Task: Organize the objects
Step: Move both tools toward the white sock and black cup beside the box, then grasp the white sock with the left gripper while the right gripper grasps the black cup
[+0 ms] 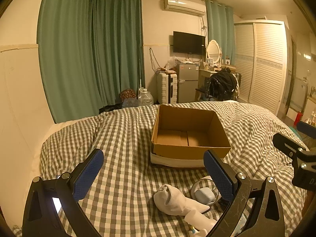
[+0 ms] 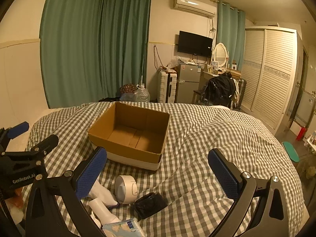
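Note:
An open, empty cardboard box (image 1: pixel 189 152) sits on the checked bedspread; it also shows in the right wrist view (image 2: pixel 126 148). My left gripper (image 1: pixel 154 167) is open and empty, above a white sock (image 1: pixel 177 201), a pale blue case (image 1: pixel 203 195) and a white bottle (image 1: pixel 199 219). My right gripper (image 2: pixel 158 167) is open and empty, above a white tape roll (image 2: pixel 126 189), a black roll (image 2: pixel 150 204), the sock (image 2: pixel 102 193), the white bottle (image 2: pixel 102 211) and a tissue pack (image 2: pixel 124 227). The items lie in front of the box.
The bed (image 2: pixel 217 138) carries a green-and-white checked cover. Beyond it stand green curtains (image 1: pixel 88 49), a white suitcase (image 1: pixel 166 86), a small fridge (image 1: pixel 187 81), a chair with dark clothes (image 1: pixel 221 85) and a louvred wardrobe (image 1: pixel 262 63). A water jug (image 1: pixel 145 96) stands on the floor.

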`<action>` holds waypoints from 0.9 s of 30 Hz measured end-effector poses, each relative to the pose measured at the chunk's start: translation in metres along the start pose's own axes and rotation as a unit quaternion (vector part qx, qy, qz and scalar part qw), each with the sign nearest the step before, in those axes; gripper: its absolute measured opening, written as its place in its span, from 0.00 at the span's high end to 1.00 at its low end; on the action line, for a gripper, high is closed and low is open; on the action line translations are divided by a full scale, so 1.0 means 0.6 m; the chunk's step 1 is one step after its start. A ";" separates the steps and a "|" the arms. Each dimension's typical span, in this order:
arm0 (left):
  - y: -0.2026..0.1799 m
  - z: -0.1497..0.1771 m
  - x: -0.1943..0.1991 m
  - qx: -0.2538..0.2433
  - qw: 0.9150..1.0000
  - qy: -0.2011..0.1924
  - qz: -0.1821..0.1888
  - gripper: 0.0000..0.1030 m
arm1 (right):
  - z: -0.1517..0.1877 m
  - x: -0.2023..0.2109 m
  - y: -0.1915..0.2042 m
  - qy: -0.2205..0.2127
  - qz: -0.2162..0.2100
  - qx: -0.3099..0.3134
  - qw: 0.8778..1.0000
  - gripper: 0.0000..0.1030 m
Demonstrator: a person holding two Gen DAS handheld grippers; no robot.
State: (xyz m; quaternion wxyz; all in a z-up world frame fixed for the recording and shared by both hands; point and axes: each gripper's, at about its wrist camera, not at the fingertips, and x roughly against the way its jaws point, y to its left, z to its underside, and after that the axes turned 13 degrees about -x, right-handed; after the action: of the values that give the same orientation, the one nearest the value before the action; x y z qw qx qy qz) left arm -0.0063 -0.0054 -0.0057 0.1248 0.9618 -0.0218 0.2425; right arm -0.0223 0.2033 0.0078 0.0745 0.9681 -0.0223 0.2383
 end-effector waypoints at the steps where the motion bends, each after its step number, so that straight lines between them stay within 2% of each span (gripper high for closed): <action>1: -0.001 0.000 -0.001 0.000 1.000 0.001 0.002 0.00 | -0.002 0.000 0.000 -0.001 0.001 0.002 1.000 0.00; 11: -0.011 0.012 -0.037 -0.010 0.999 0.032 0.004 0.00 | 0.005 -0.022 -0.008 0.023 -0.005 0.013 1.000 0.00; 16: -0.027 0.032 -0.070 -0.025 0.997 0.069 0.023 0.00 | 0.021 -0.058 -0.020 0.053 0.000 0.019 0.998 0.00; 21: -0.059 0.064 -0.109 -0.056 0.991 0.115 0.049 0.00 | 0.059 -0.119 -0.032 0.115 0.008 0.036 0.993 0.00; 27: -0.097 0.102 -0.161 -0.098 0.978 0.172 0.063 0.00 | 0.125 -0.198 -0.040 0.225 -0.012 0.077 0.971 0.02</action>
State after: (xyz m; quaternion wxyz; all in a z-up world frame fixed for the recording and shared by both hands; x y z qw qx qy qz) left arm -0.0569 0.0337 -0.1169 0.2047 0.8857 -0.0840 0.4082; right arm -0.0910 0.2165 -0.1163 0.0054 0.8927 0.0249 0.4500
